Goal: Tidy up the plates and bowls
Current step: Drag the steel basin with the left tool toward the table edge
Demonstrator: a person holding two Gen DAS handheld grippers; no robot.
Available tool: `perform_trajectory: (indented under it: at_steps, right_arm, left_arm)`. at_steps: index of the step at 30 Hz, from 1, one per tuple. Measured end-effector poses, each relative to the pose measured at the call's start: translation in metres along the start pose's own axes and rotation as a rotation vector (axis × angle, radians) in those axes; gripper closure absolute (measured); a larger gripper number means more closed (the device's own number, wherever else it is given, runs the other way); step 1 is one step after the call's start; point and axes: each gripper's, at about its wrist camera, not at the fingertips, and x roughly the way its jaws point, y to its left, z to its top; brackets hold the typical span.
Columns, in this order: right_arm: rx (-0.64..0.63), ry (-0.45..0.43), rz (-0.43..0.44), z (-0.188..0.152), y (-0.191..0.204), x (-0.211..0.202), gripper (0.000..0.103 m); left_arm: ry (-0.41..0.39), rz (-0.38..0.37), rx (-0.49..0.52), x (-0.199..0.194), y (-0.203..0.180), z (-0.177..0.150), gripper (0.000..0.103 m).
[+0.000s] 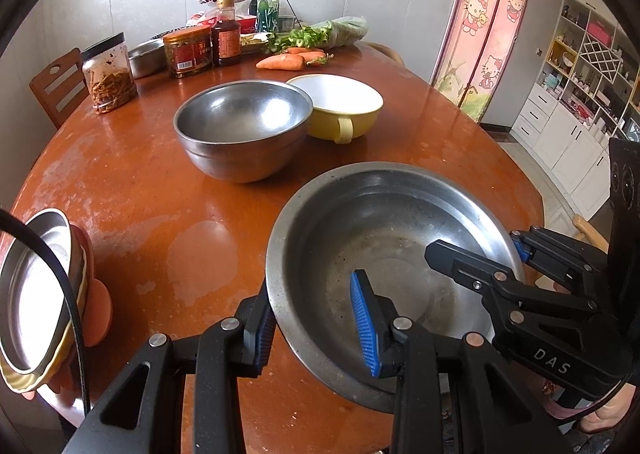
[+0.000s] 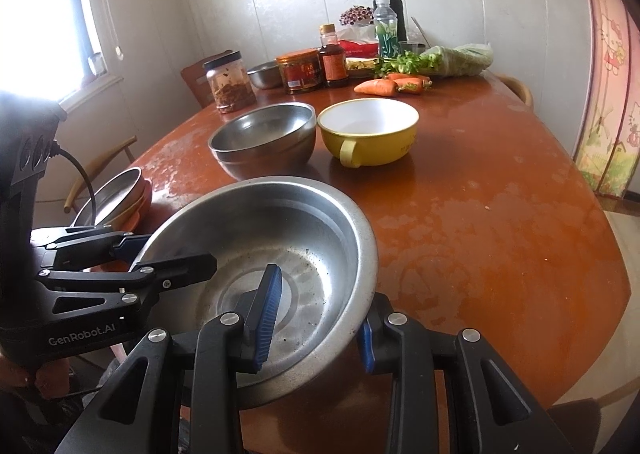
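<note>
Both claws meet on one wide steel basin (image 1: 384, 254) at the near edge of the bench (image 1: 160, 254). On the left claw (image 1: 316, 330), one blue pad is inside the basin and one outside, straddling the near left rim, but a gap shows between pad and metal, so I cannot tell if it is clenched. The right claw (image 2: 316, 322) stands the same way on the near right rim, and I cannot tell its grip either.

I judge the step is to lift this basin. To do it well, both claws should press firmly before rising and then rise together, so the basin stays level and does not slip off the smooth pads.

Inside, the basin holds only dark specks and some residue. Farther away, stacked steel bowls (image 1: 242, 130) are empty, and just to their right a yellow cup-bowl (image 1: 340, 106) with a handle is also empty, white inside. At the near left edge lies a pile of plates (image 1: 40, 294). At the far side, jars (image 1: 108, 74) hold dark food, and carrots (image 1: 286, 61) lie loose.
</note>
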Motion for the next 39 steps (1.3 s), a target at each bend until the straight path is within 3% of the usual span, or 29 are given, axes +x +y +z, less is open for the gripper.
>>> perform_trajectory:
  at_steps: [22,39]
  right_arm:
    - [0.016,0.014,0.008,-0.005,-0.008,0.006,0.065]
    - [0.042,-0.001,-0.005,-0.005,-0.016,0.005,0.049]
  left_arm:
    - [0.004,-0.003,-0.014,0.008,-0.005,0.0,0.067]
    - [0.004,0.036,-0.02,0.012,-0.002,0.002,0.064]
